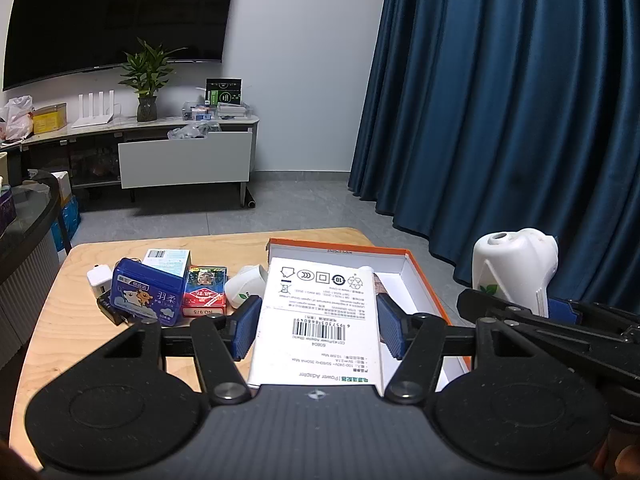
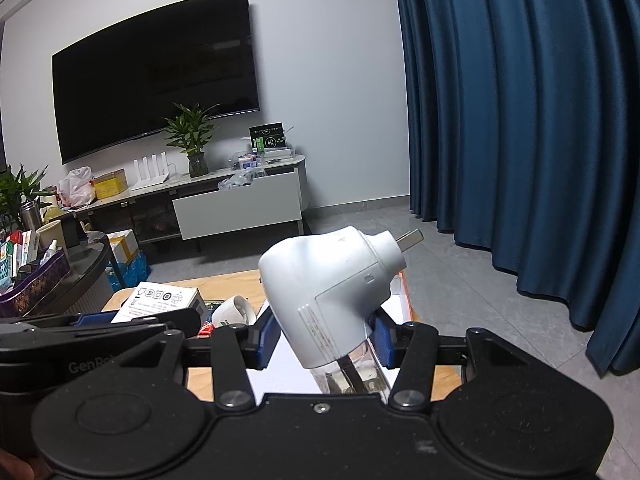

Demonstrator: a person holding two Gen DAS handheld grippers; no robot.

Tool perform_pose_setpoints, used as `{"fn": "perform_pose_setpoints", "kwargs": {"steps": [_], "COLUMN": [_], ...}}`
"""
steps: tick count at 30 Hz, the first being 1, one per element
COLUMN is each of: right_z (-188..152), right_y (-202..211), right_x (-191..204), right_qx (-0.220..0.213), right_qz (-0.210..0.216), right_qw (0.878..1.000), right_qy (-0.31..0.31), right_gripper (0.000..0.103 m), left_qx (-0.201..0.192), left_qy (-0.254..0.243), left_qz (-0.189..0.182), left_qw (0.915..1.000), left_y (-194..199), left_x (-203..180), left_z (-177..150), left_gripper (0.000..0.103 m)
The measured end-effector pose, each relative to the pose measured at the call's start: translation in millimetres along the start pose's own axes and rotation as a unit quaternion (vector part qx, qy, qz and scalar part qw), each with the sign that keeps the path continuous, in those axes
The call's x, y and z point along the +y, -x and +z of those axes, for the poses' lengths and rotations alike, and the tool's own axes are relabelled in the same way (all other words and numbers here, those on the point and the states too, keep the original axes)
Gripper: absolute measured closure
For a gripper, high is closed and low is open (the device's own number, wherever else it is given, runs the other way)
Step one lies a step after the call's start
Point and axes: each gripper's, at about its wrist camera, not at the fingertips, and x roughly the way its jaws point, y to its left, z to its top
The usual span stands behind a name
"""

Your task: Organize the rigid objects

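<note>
Left gripper [image 1: 316, 322] clamped on white box [image 1: 320, 320], hiding tray [image 1: 424, 276] floor. Blue tin [image 1: 144, 292], red box [image 1: 205, 291] at 10 o'clock. Right gripper [image 2: 323, 338] pinching plug-in [image 2: 332, 292]; its clear base half hidden.

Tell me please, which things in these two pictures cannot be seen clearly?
- Orange-rimmed box: in the left wrist view, the white power adapter box covers much of its inside.
- White plug-in device: in the right wrist view, its printed label is too small to read.
- Black item: the blue tin hides most of it.
</note>
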Motion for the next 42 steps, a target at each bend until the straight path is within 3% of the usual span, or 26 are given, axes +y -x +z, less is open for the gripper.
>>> {"fn": "perform_pose_setpoints", "kwargs": {"steps": [42], "right_z": [-11.2], "right_y": [6.4], "right_x": [-2.0], "right_qx": [0.016], "right_qz": [0.000], "right_qw": [1.000], "right_qy": [0.003], "right_gripper": [0.045], "left_qx": [0.015], "left_qy": [0.014], "left_qz": [0.004], "left_qw": [0.9998], "left_y": [-8.5], "left_x": [3.7], "left_z": [-4.6], "left_gripper": [0.041]}}
